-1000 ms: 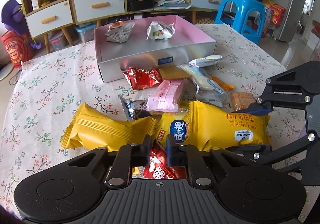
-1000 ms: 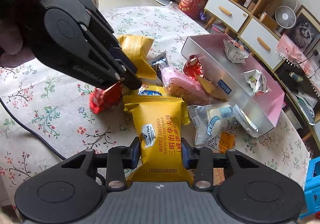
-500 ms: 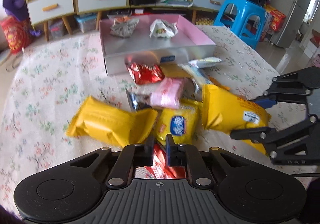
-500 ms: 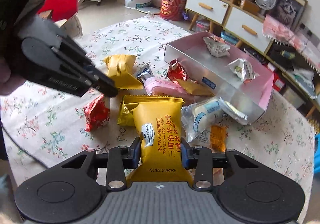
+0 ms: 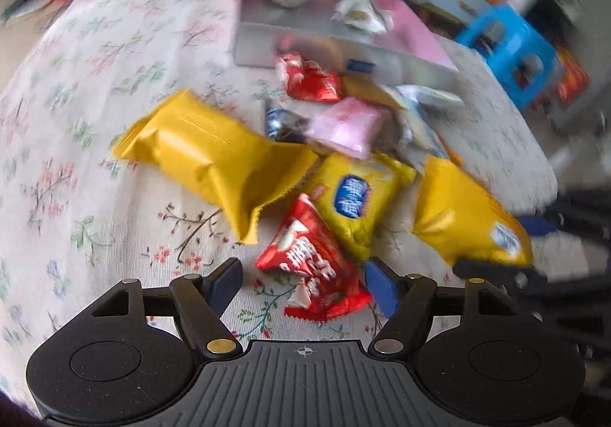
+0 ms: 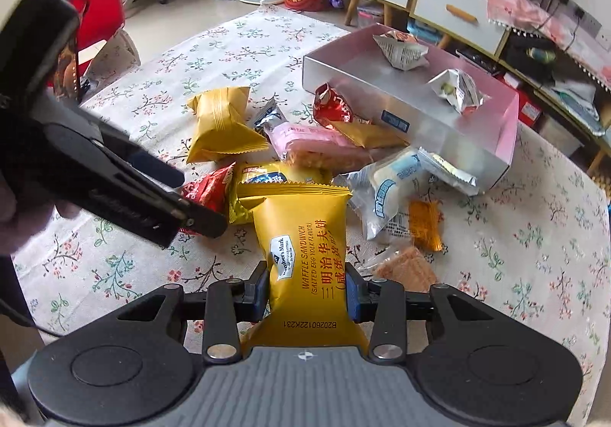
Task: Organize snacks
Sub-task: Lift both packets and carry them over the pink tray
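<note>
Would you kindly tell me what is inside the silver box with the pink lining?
Two crumpled snack wrappers lie in the silver box: one white and orange, one white and green. Its near wall hides part of the floor.

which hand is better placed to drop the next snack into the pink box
Right. The right gripper already clamps the yellow waffle sandwich pack, with the pink box ahead. The left gripper holds nothing: its fingers are opening, the red packet loose between them on the tablecloth.
</note>
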A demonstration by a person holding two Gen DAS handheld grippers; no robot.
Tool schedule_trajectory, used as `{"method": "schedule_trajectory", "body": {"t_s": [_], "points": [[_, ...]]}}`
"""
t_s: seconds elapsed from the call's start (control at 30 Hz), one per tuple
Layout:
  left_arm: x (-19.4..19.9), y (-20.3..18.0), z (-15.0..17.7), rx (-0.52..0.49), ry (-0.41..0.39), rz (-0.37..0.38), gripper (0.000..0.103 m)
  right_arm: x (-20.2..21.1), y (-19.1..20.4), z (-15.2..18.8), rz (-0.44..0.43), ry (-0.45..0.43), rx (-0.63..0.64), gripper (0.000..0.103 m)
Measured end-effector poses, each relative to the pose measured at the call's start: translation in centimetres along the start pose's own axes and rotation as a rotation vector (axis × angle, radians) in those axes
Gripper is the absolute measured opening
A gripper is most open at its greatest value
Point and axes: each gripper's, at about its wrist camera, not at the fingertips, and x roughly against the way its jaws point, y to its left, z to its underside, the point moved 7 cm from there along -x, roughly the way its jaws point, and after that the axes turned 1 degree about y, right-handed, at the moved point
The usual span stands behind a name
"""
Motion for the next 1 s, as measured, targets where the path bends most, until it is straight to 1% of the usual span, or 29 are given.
{"method": "schedule_trajectory", "body": {"t_s": [0.07,0.17,0.2,0.37,0.7,0.83,1.0], "points": [[0.1,0.3,-0.2,0.019,-0.008,-0.012,0.052,0.0,-0.2,0.0,-0.006,0.004,-0.025,0.029],[0.3,0.7,-0.2,0.039,-0.024,-0.024,0.048,0.0,-0.6,-0.1,-0.019,0.007,-0.066,0.029],[0.3,0.8,-0.2,0.044,-0.025,-0.024,0.038,0.0,-0.8,-0.1,-0.023,0.007,-0.078,0.029],[1.2,0.8,-0.3,0.044,-0.034,-0.022,0.037,0.1,-1.1,-0.1,-0.028,0.007,-0.111,0.029],[3.8,-1.3,-1.6,-0.034,-0.107,0.006,0.036,1.4,-1.9,-1.0,-0.039,-0.03,-0.182,0.029],[4.7,-1.7,-2.9,-0.037,-0.129,0.022,0.036,2.1,-2.6,-1.8,-0.024,-0.051,-0.201,0.029],[5.7,-2.6,-4.9,-0.071,-0.169,0.03,0.036,3.2,-4.3,-3.6,-0.003,-0.1,-0.254,0.029]]}}
